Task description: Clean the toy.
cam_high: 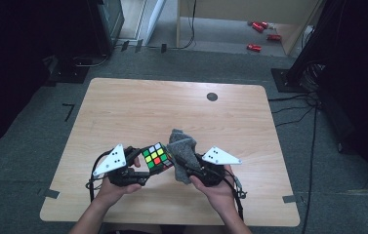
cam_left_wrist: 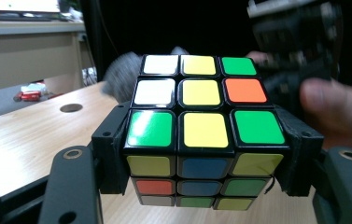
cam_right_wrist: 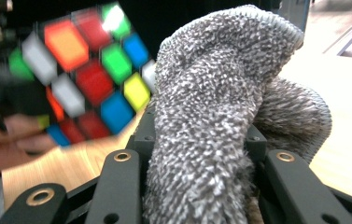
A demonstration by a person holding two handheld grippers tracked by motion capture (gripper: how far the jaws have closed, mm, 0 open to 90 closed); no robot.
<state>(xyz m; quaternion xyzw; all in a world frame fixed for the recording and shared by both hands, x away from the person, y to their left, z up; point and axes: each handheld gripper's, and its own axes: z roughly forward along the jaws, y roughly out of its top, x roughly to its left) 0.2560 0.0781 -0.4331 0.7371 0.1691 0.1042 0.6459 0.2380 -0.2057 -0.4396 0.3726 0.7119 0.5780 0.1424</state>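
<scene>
the setting reads as a lab or recording workspace rather than a home: a bare wooden table [cam_high: 137,105] stands alone on grey carpet floor [cam_high: 35,141], with tape marks [cam_high: 68,111] stuck to the floor around it. black curtains [cam_high: 6,58] close off both sides, and cables [cam_high: 294,105] run across the carpet to dark equipment stands [cam_high: 313,53]. a pale desk [cam_left_wrist: 24,51] stands at the back, and small red items [cam_high: 262,34] lie on the floor beyond the table.
</scene>
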